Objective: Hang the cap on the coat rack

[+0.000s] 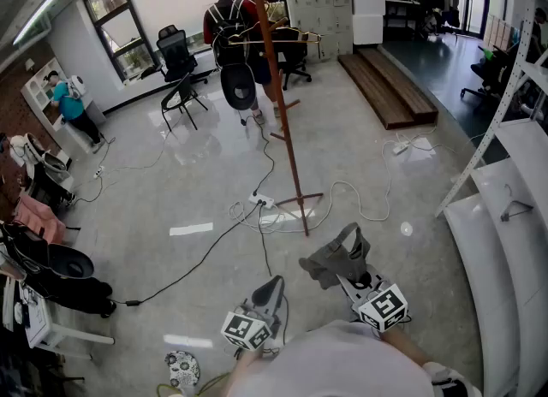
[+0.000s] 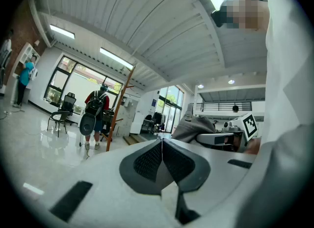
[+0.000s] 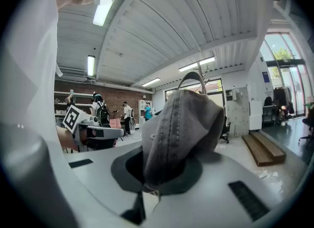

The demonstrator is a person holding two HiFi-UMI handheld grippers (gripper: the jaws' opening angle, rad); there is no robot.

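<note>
A grey cap [image 1: 338, 257] hangs from my right gripper [image 1: 353, 282], which is shut on its fabric. In the right gripper view the cap [image 3: 181, 133] fills the middle and covers the jaws, its strap loop pointing up. My left gripper [image 1: 271, 293] is low at the middle of the head view, shut with nothing in it; its jaws meet at a seam [image 2: 161, 159]. The wooden coat rack [image 1: 276, 87] stands ahead on the glossy floor, its feet [image 1: 300, 203] a step beyond the cap. It is also in the left gripper view as a brown pole [image 2: 120, 106].
Cables and a power strip [image 1: 261, 202] lie by the rack's feet. A person with a backpack [image 1: 231, 32] stands behind the rack, near office chairs [image 1: 184, 79]. White shelving [image 1: 505, 207] is at the right, a wooden platform [image 1: 390, 87] behind it. Bags and clothes [image 1: 51, 267] crowd the left.
</note>
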